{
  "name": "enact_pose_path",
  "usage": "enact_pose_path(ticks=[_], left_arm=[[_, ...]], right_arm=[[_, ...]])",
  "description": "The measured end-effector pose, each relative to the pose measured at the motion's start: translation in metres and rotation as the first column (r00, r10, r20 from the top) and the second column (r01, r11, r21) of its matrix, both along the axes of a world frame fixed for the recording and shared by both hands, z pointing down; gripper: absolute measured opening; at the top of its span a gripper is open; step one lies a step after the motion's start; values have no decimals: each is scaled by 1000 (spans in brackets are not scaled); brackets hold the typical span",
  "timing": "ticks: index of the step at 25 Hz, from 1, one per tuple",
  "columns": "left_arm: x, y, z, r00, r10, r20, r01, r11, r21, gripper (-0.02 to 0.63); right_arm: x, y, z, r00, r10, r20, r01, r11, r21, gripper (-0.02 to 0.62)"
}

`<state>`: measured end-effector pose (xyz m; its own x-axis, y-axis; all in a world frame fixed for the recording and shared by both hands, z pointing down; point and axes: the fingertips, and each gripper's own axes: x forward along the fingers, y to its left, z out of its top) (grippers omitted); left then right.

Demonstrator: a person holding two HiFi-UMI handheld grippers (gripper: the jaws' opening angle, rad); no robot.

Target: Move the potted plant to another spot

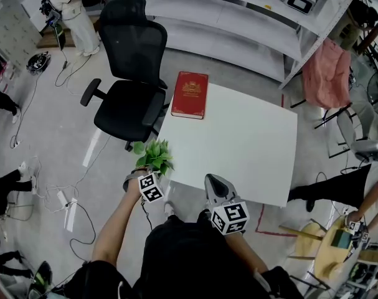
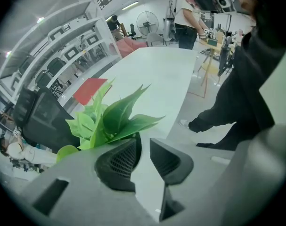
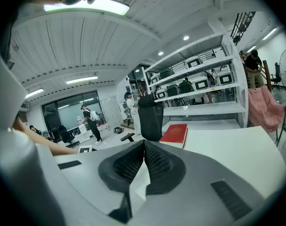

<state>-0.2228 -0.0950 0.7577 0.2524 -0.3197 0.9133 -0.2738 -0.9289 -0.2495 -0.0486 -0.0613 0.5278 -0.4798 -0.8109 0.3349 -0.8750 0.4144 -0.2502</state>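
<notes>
Plant (image 1: 154,156) stands at the near left corner of the table (image 1: 251,142), close to the edge. Its pot is hidden under the leaves and behind a finger. Judged small and light. The foliage is soft and will yield or tear, so the hold belongs low on the pot, which is likely rigid and possibly smooth. It may tip if pushed sideways.

Left gripper (image 1: 139,176) is at the plant, forearm reaching in from low left. Its fingers stand narrowly apart with only bare table showing between them, and the leaves rise beside the left one.

Right gripper (image 1: 212,180) sits at the near table edge pointing across it, fingers closed tip to tip on nothing.

Beyond lie a red book (image 1: 190,94) at the far edge and a chair (image 1: 136,55).
</notes>
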Motion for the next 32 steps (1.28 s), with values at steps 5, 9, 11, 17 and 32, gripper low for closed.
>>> enact_pose_path(ticks=[5,9,11,17,32], left_arm=[[0,1,-6,999,-30,-20,30,1000,2,100],[2,5,-17,998,-45,-48,45,999,-2,104],[3,7,-24,996,-58,-70,58,998,-7,107],[-6,11,-39,991,-98,-89,98,995,3,120],[-40,33,-181,557,-492,-669,573,811,-119,82]], right_arm=[[0,4,0,1000,-8,1,8,1000,1,13],[1,7,-3,1000,-10,1,10,1000,3,14],[0,7,-3,1000,-12,2,12,1000,4,14],[-4,7,-1,1000,-22,6,22,1000,3,14],[-14,-2,-7,998,-64,-6,64,998,16,14]])
